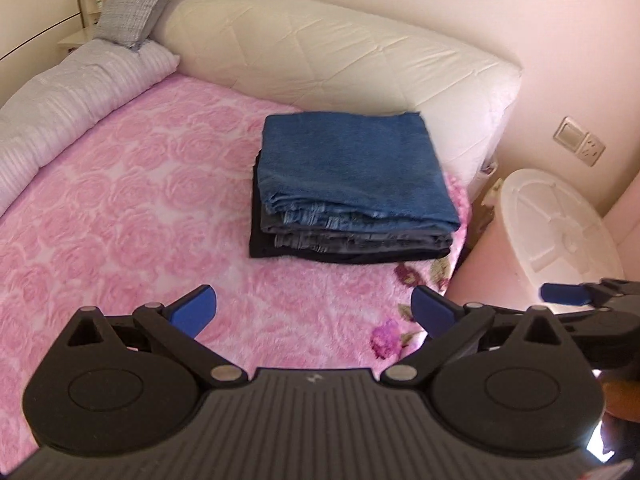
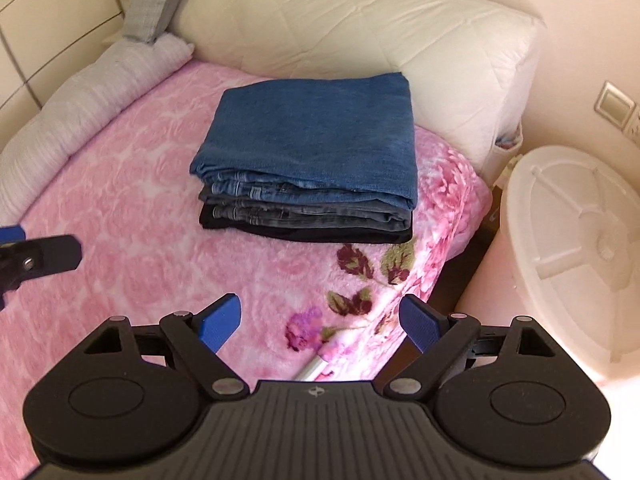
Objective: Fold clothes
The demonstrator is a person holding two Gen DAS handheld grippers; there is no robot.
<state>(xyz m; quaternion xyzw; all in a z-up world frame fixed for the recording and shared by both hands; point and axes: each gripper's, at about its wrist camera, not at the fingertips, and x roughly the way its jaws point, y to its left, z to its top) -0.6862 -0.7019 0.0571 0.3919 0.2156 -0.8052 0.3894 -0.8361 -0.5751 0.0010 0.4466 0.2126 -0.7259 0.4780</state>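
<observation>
- The left gripper [image 1: 314, 312] has its jaws spread wide, with nothing between them, only the pink rose blanket [image 1: 120, 208] below.
- The right gripper [image 2: 320, 322] has its jaws spread wide too, and they hold nothing.
- The stack of folded jeans [image 1: 352, 184] lies on the blanket, ahead of both pairs of jaws and well apart from them.
- The top pair is blue jeans [image 2: 320, 132], a grey pair is under it, and a black one is at the bottom.
- From the right jaws the stack sits straight ahead; from the left jaws it sits ahead and a bit to the right.
- Behind the stack, farther from the jaws, lies a big cream quilted bolster [image 1: 320, 52].
- A pale striped rolled quilt [image 2: 80, 108] lies far ahead to the left of the jaws.
- A white plastic bin [image 2: 576, 248] stands off the bed, to the right of the right jaws.
- A white stick [image 2: 312, 370] pokes out just below the right jaws.
</observation>
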